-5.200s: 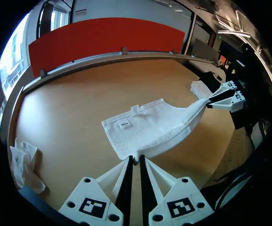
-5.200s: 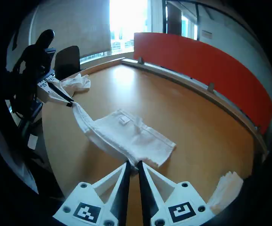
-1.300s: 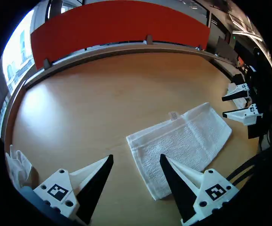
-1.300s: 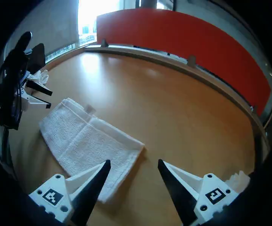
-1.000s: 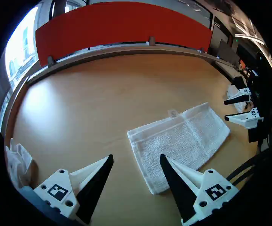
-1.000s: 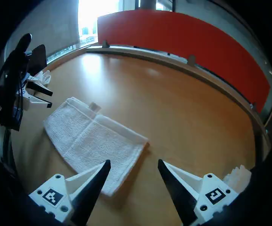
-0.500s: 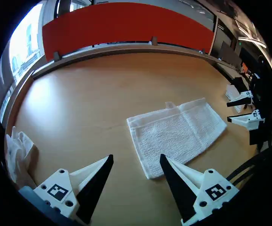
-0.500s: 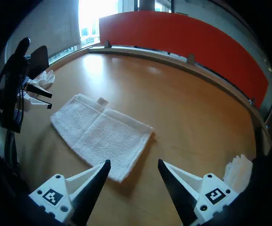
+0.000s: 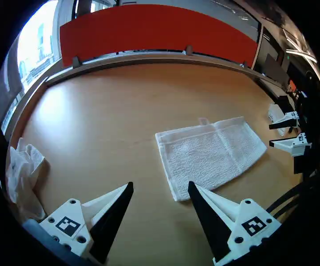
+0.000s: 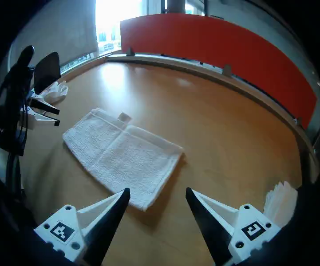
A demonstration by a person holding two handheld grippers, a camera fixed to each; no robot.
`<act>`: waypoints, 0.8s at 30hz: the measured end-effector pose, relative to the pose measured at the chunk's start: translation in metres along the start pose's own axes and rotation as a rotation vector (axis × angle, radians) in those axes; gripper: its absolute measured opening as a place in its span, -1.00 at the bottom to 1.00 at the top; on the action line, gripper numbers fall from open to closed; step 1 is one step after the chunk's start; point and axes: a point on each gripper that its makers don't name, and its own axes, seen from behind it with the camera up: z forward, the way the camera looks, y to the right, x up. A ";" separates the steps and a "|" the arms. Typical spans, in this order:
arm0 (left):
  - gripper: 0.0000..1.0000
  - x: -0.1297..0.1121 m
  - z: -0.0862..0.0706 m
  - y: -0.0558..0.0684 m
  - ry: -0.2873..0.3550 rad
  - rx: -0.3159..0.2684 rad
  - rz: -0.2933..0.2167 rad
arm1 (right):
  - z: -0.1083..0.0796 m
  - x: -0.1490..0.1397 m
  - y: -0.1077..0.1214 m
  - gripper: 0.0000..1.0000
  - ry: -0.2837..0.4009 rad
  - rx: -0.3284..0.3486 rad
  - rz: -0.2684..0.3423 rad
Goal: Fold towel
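One wooden tabletop (image 9: 97,115), with a red partition (image 9: 160,26) along its far edge. One white towel (image 9: 211,153), folded, lying flat mid-tabletop; seconds earlier it hung stretched between both grippers. One crumpled white cloth (image 9: 22,177) at the tabletop's edge. Left gripper (image 9: 160,184): fingers wide apart, empty, formerly pinching a towel corner. Right gripper (image 10: 157,189): likewise apart, released.

**Wooden table, red partition, stray cloths**

A wide wooden table (image 9: 115,111) runs up to a red partition (image 9: 160,31) along its far edge, with a bright window (image 9: 31,48) beside it. A crumpled white cloth (image 9: 22,173) lies at one table edge. In the right gripper view, a black chair (image 10: 48,71) stands beside the table.
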 end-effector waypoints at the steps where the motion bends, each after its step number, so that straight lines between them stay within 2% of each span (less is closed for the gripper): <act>1: 0.82 -0.002 -0.002 -0.002 0.001 0.005 -0.005 | 0.000 0.000 0.000 0.94 -0.002 0.004 -0.006; 12: 0.82 -0.017 -0.020 -0.019 0.009 0.066 -0.060 | 0.003 -0.005 -0.005 0.94 -0.022 0.051 -0.066; 24: 0.82 -0.020 -0.035 -0.038 0.024 0.111 -0.104 | 0.009 -0.016 -0.009 0.94 -0.058 0.098 -0.116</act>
